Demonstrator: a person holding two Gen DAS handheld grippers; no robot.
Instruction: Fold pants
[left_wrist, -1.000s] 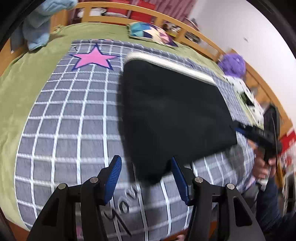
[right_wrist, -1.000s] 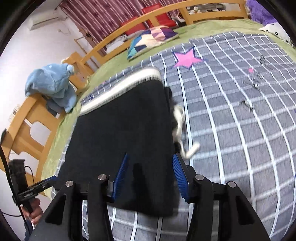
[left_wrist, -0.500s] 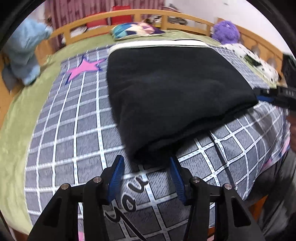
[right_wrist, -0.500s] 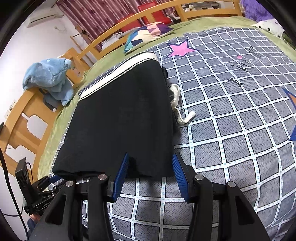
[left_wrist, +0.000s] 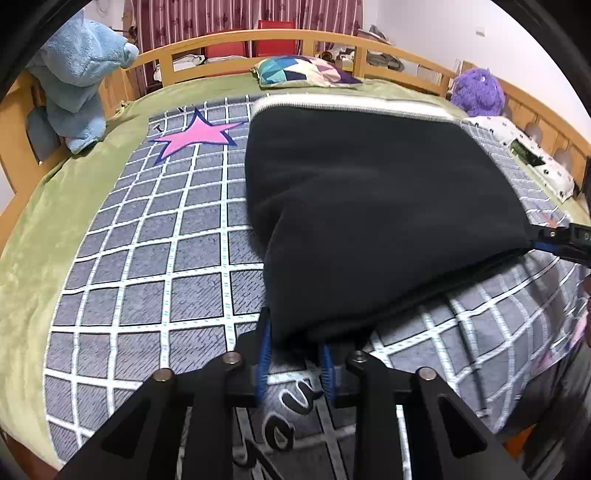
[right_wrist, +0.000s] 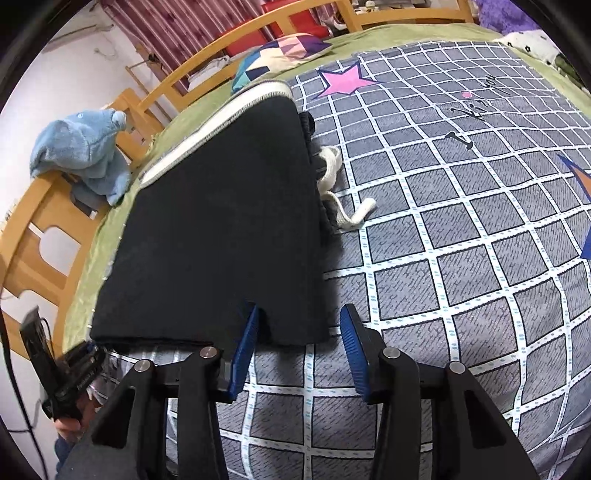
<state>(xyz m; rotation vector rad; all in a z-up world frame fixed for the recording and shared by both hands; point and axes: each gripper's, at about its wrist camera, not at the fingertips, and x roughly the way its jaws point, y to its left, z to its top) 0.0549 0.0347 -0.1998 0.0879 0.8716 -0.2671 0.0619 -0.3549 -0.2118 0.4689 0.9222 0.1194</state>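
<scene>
The black pants (left_wrist: 369, 206) lay folded into a thick, roughly square stack on the grey checked blanket (left_wrist: 155, 266), toward the near edge of the bed. A pale striped band (left_wrist: 351, 105) ran along the stack's far edge. In the right wrist view the gathered waistband showed at the stack's right side, and a cream drawstring (right_wrist: 341, 199) trailed from it onto the blanket.

The left gripper (left_wrist: 295, 354) was clenched on the near corner of the pants; its blue pads (left_wrist: 263, 354) pressed the black cloth from both sides, and that corner stood slightly lifted off the blanket. The right gripper (right_wrist: 299, 339) stood with its fingers spread apart at the other near corner. Its left pad (right_wrist: 245, 339) met the cloth's edge, while the right pad stood apart over the blanket, grasping nothing.

A pink star (left_wrist: 195, 134) was printed on the blanket beyond the pants. The blanket covered a green bedspread (left_wrist: 40, 221) within a wooden bed frame (left_wrist: 229, 40). A blue plush toy (left_wrist: 77, 74) sat on the frame's left corner, a patchwork cushion (left_wrist: 303, 72) lay at the head, and a purple plush toy (left_wrist: 478, 90) rested at the far right.
</scene>
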